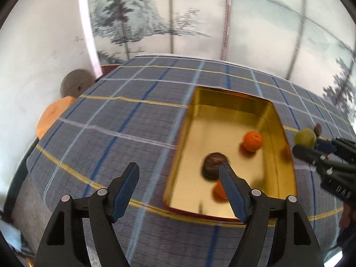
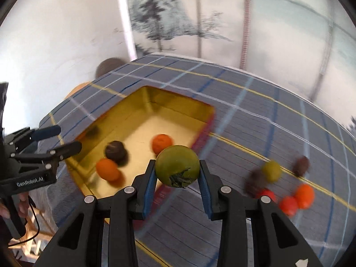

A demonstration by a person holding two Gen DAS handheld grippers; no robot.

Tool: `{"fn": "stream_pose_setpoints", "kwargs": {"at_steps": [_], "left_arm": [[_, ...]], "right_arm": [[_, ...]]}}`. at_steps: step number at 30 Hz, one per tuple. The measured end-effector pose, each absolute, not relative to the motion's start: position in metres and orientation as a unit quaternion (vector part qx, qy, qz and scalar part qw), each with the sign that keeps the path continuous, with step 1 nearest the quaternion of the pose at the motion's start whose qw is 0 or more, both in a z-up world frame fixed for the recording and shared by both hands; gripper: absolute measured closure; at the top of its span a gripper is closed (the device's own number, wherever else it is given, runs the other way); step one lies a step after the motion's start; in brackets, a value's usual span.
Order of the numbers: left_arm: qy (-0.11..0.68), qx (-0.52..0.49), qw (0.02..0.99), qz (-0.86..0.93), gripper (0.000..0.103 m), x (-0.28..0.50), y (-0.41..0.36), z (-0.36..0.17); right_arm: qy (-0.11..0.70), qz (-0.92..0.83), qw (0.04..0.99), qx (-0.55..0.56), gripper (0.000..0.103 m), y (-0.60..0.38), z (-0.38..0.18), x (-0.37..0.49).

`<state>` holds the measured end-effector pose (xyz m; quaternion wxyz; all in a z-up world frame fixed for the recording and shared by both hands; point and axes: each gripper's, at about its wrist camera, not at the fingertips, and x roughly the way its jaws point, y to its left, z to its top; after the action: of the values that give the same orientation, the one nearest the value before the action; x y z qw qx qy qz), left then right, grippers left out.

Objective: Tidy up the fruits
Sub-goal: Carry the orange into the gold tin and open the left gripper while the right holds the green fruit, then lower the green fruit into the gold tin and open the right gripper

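One round green tomato-like fruit (image 2: 176, 165) sits clamped in the right tool (image 2: 177, 178); the shallow gold metal tin (image 2: 178, 109) lies ahead-left, so that hand is nearer. The left tool (image 1: 179, 173) gapes empty.

Only readable text: "GenRobot.AI", white on black, on the body of the left tongs (image 2: 56, 142), seen in right wrist view. Left wrist view shows blurred white letters on the right tongs (image 1: 306, 142), illegible.
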<state>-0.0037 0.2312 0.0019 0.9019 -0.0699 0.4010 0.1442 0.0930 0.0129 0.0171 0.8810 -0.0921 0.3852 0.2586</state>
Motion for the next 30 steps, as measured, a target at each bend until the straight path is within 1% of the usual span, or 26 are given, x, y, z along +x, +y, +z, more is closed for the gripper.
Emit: {"fn": "stream_pose_setpoints", "kwargs": {"at_steps": [4,11,21,30], "left_arm": [[0.404,-0.086,0.897,0.159,0.028,-0.014,0.249,-0.001],[0.417,-0.092,0.887,0.174,0.028,-0.022,0.262,-0.008],[0.429,-0.097,0.88,0.181,0.028,-0.021,0.267,-0.016],[0.433,-0.091,0.879,0.176,0.028,-0.019,0.261,-0.015]], "right_arm": [[0.393,0.28,0.868,-0.115,0.07,0.046,0.011,0.098],[0.419,0.283,0.848,-0.157,0.07,0.078,-0.01,0.109],[0.433,0.282,0.838,-0.176,0.069,0.094,-0.026,0.11],[0.437,0.285,0.836,-0.17,0.067,0.097,-0.028,0.11]]}}
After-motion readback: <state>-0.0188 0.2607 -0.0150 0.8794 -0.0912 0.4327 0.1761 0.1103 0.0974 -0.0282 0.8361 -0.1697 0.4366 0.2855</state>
